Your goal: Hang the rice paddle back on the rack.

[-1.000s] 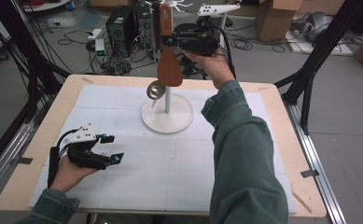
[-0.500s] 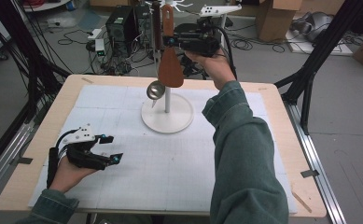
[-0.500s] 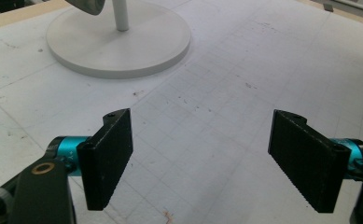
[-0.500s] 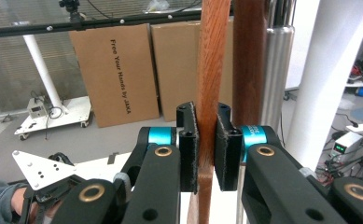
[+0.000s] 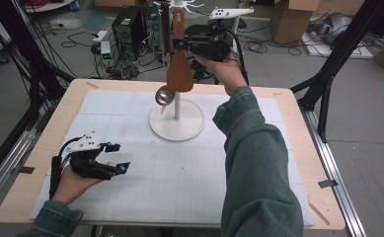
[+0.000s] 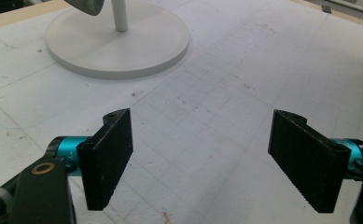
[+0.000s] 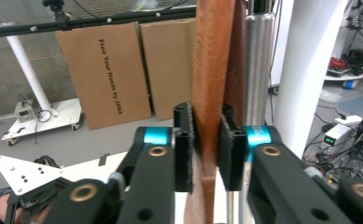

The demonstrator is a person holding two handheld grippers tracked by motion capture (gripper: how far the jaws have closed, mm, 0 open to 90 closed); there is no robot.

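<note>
left gripper (image 5: pixel 116 157) near front-left corner of table (image 5: pixel 298 148), resting on mat, jaws wide apart, nothing btwn. stand (image 5: pixel 176 123) mid-table toward back edge. wooden spatula (image 5: pixel 179 69) hangs at stand; right gripper (image 5: pixel 180 44) jaws just been easing open, handle btwn pads, left pad touching.

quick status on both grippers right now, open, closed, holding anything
Left gripper: open, empty, low over the table.
Right gripper: jaws just opening around the wooden spatula; grip cannot be told.

The stand (image 5: pixel 176 126) rises mid-desk toward the far edge, with a wooden spatula (image 5: pixel 179 74) and a metal ladle (image 5: pixel 164 95) hanging by its pole. The near desk (image 5: pixel 179 197) between the forearms lies bare and passable. At near left, open mat stretches ahead to the stand's base.
</note>
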